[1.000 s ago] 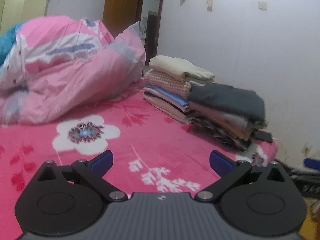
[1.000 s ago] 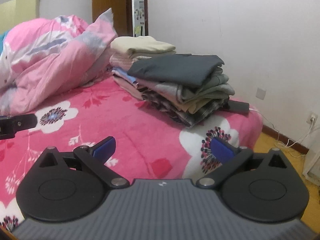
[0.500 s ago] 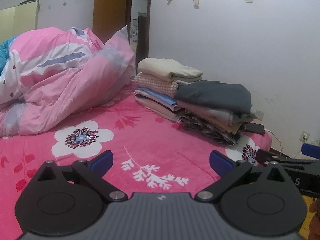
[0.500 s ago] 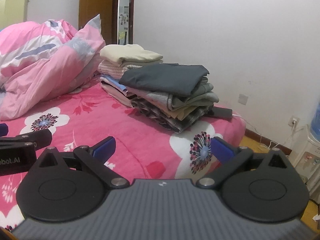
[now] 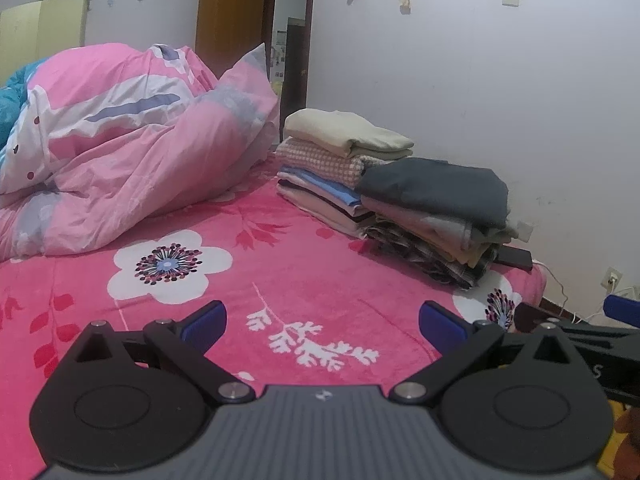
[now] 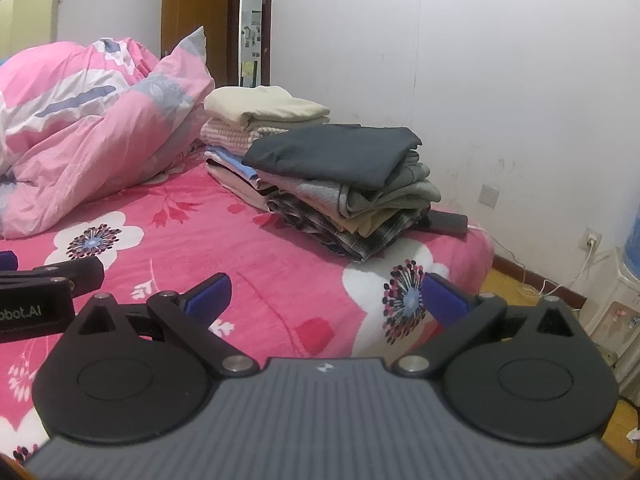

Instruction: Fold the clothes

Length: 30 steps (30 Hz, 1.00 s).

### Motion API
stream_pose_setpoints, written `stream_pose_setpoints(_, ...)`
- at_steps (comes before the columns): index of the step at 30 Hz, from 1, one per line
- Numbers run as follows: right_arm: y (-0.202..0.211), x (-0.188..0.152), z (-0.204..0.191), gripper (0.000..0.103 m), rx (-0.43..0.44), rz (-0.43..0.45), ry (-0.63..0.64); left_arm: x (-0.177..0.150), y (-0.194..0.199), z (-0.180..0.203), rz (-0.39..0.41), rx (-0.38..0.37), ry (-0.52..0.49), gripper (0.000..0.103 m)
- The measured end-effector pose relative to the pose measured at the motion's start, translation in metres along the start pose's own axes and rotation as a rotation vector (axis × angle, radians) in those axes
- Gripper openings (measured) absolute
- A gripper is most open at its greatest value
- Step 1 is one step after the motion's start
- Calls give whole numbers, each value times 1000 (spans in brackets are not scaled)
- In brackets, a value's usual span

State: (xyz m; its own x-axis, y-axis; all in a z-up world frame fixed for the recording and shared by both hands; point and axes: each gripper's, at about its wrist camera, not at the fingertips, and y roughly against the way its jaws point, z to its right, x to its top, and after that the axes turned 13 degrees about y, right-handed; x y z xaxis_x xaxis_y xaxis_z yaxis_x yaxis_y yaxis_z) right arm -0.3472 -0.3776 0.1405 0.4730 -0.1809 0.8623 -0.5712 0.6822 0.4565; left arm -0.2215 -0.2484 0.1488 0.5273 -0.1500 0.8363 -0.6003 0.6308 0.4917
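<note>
Taking the dark grey folded garment (image 5: 434, 188) that tops the nearer pile as the landmark: far to its left, a crumpled pink duvet (image 5: 132, 152) is heaped on the pink flowered bedspread (image 5: 304, 280). Nearer the camera and left of the garment, the left gripper (image 5: 322, 322) hovers over bare bedspread, its blue-padded fingers spread wide with nothing between them. Just behind and to the left of the garment stands a second pile of folded clothes (image 5: 328, 168), topped by a cream piece (image 5: 344, 132) over a pink checked one, touching the near pile. Under the dark grey garment lie grey, beige and plaid folded layers (image 6: 360, 216), all resting on the bedspread close to the white wall (image 5: 520, 80). Right of it, a black flat object (image 6: 444, 222) sits on the bed's corner behind the near pile. In front of the garment and lower, the right gripper (image 6: 324, 300) hangs above the bedspread's edge, jaws likewise released and empty. Farther right, past the bed, a wall socket (image 6: 592, 238) with a white cable sits low on the wall.
</note>
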Motion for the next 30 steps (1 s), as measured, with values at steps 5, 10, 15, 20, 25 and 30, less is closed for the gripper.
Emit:
stream_pose_setpoints(5, 1, -1, -1, 102, 5, -1, 8, 0, 2, 1, 2, -4, 2, 103)
stream_pose_setpoints(10, 2, -1, -3, 102, 10, -2, 16, 1, 2, -1, -4, -9, 10, 103)
stream_pose_setpoints(15, 2, -1, -4, 102, 13, -1, 18, 1, 3, -2, -7, -14, 15, 103)
stream_pose_setpoints(20, 4, -1, -5, 102, 11, 1, 17, 1, 3, -4, -9, -13, 19, 103)
stream_pose_setpoints(25, 6, -1, -5, 102, 9, 3, 18, 1, 4, -5, -10, -12, 20, 103)
stream_pose_setpoints(30, 7, 0, -5, 102, 8, 4, 17, 0, 4, -4, -9, -11, 20, 103)
